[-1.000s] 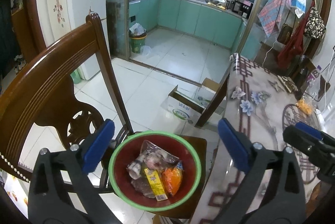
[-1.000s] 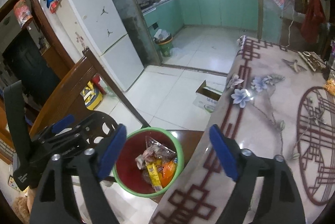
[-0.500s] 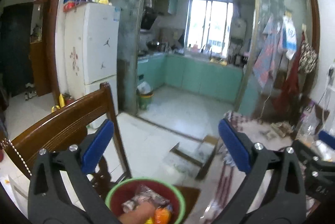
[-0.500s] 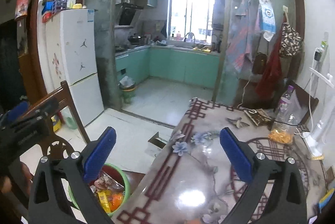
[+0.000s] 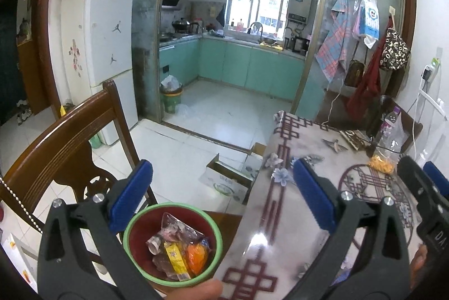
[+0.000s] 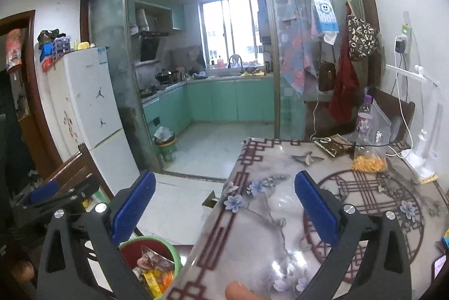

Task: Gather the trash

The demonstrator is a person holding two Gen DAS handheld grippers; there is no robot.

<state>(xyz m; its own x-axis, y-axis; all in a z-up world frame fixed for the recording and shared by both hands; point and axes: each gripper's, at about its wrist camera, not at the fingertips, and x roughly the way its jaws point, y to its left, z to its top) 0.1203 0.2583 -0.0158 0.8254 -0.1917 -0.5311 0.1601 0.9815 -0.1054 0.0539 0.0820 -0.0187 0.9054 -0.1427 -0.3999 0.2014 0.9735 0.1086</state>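
Both my tools are up off the bin (image 5: 172, 244) now, tilted toward the kitchen; the right tool (image 6: 224, 209) swings over the surface (image 6: 280, 216), and its jaws stand wider, nothing between them.

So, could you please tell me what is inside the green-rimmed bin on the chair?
The bin holds crumpled clear wrappers, a yellow packet and an orange wrapper. Whatever lies beneath them is covered.

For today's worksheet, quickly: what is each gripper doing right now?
Left gripper: open, holding nothing.
Right gripper: open, holding nothing.
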